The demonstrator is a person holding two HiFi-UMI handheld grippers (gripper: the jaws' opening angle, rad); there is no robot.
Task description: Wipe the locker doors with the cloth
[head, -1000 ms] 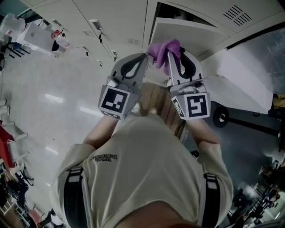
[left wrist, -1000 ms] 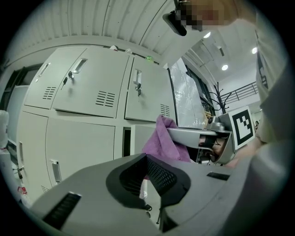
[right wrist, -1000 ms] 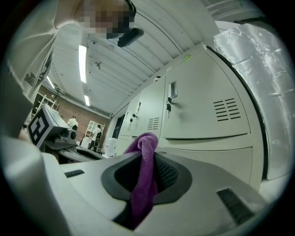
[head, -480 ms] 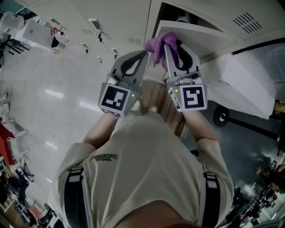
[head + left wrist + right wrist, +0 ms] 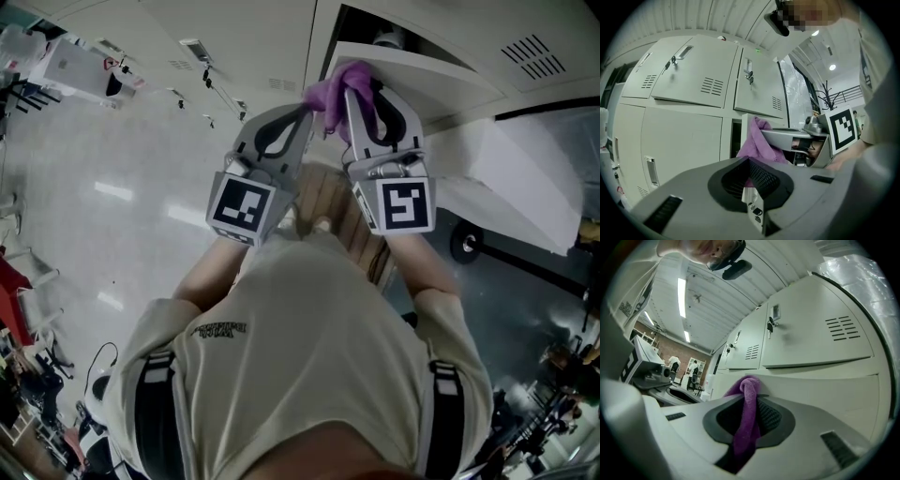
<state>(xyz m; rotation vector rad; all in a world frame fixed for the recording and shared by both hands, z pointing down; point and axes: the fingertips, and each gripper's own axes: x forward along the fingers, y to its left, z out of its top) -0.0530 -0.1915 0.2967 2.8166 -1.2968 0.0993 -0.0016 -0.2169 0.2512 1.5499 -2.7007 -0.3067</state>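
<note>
We list one purple cloth [image 5: 336, 86], clamped between the jaws of the right gripper [image 5: 366, 94]. Its bunched end lies at the near edge of the open locker door [image 5: 441, 73]. We cannot tell whether it touches the door. We list the left gripper [image 5: 302, 117] just left of that door edge, jaws together on nothing.

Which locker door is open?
The door beside the purple cloth held by the right gripper: it stands ajar with a dark gap behind it. The other doors sit flush and shut.
</note>
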